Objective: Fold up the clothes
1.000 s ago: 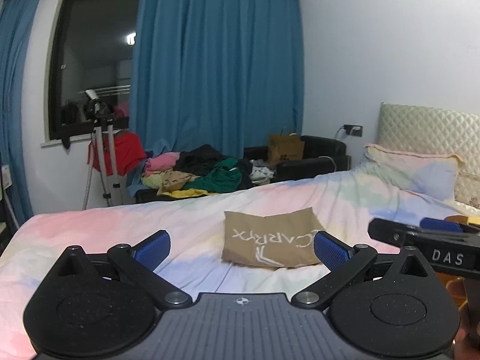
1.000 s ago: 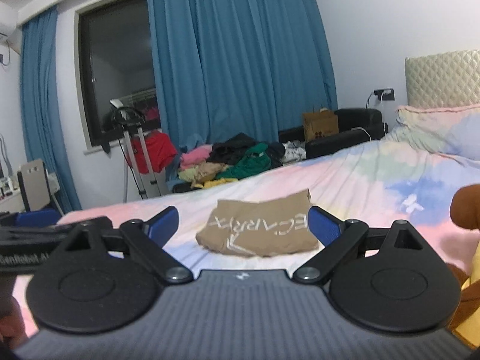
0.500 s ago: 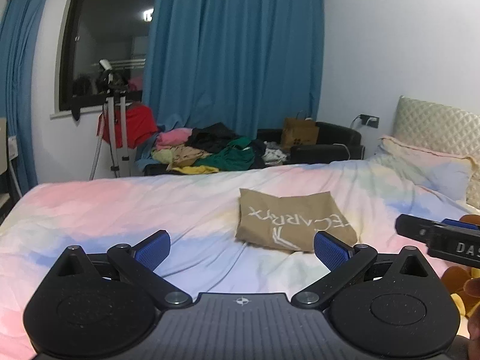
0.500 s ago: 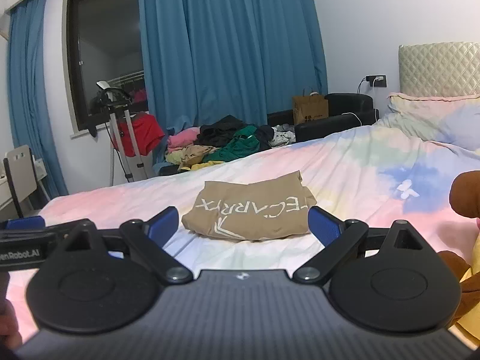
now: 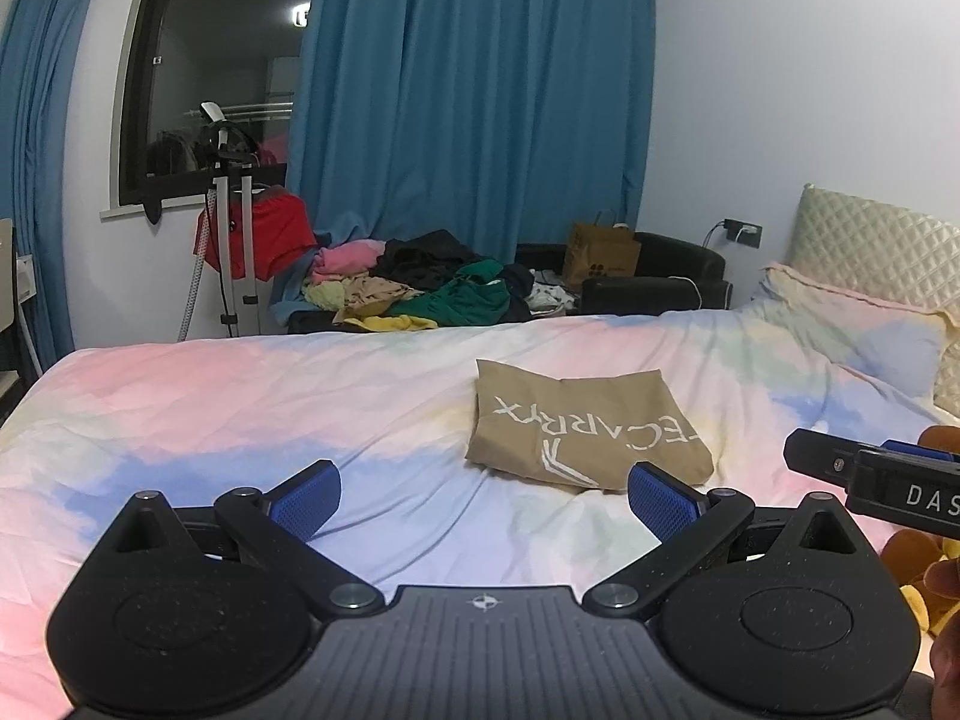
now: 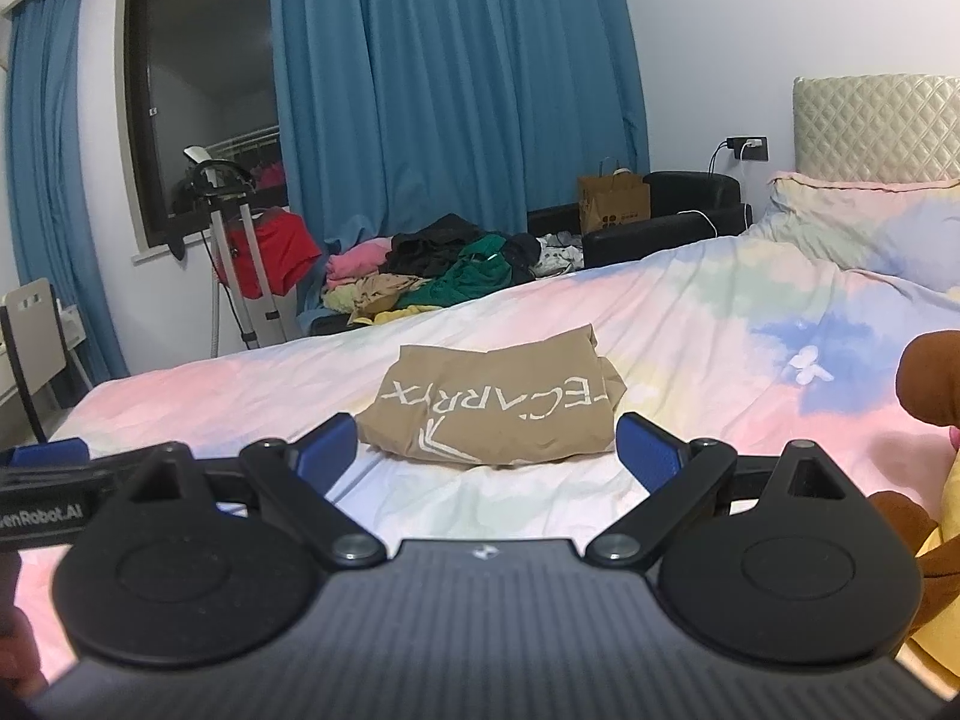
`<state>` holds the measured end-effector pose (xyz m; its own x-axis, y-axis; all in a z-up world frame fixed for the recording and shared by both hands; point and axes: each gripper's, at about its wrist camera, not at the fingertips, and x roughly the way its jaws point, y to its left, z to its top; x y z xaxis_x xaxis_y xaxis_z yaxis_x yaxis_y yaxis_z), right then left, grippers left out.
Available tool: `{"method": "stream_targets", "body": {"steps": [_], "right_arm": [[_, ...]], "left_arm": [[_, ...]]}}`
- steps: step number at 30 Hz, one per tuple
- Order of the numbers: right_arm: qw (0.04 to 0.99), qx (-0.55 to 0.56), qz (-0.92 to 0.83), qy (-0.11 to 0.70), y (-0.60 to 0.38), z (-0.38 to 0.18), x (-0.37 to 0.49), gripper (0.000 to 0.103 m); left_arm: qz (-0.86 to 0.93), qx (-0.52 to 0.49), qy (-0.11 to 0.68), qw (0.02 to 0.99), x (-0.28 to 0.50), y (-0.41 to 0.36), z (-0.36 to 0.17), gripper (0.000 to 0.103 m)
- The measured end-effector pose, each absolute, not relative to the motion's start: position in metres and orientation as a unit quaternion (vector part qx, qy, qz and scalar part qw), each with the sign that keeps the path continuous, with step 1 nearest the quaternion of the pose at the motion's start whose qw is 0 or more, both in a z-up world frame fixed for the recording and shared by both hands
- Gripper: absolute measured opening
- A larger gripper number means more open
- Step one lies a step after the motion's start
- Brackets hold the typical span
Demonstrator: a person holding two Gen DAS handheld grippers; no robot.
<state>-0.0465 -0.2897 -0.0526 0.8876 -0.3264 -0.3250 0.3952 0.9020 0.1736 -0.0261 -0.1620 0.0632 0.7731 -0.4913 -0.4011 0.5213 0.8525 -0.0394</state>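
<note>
A tan garment with white lettering (image 5: pixel 576 426) lies folded into a compact rectangle on the pastel bedspread (image 5: pixel 240 408); it also shows in the right wrist view (image 6: pixel 498 414). My left gripper (image 5: pixel 485 495) is open and empty, held above the bed just short of the garment. My right gripper (image 6: pixel 487 447) is open and empty, directly in front of the garment's near edge. The right gripper's side (image 5: pixel 870 471) shows at the right edge of the left wrist view, and the left gripper's side (image 6: pixel 48 480) shows at the left edge of the right wrist view.
A pile of loose clothes (image 5: pixel 420 282) lies beyond the bed's far edge under blue curtains (image 5: pixel 474 90). A stand with a red cloth (image 5: pixel 240 228), a paper bag (image 5: pixel 603 249), a black sofa (image 5: pixel 660 282), pillows (image 5: pixel 852 330) and a brown plush toy (image 6: pixel 930 378) surround the bed.
Both grippers have risen and tipped downward a little, so the folded garment sits closer and larger in view. Both stayed open and empty.
</note>
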Motion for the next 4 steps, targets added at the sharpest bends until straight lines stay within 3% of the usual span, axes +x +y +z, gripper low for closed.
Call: {"method": "stream_targets", "body": {"steps": [4], "right_arm": [[0.964,0.12,-0.188,0.147,-0.2917,-0.049,-0.0457,0.095]], "left_arm": [[-0.267,0.038,0.201,0.942,-0.0275,-0.1617,0.0648,0.103]]}}
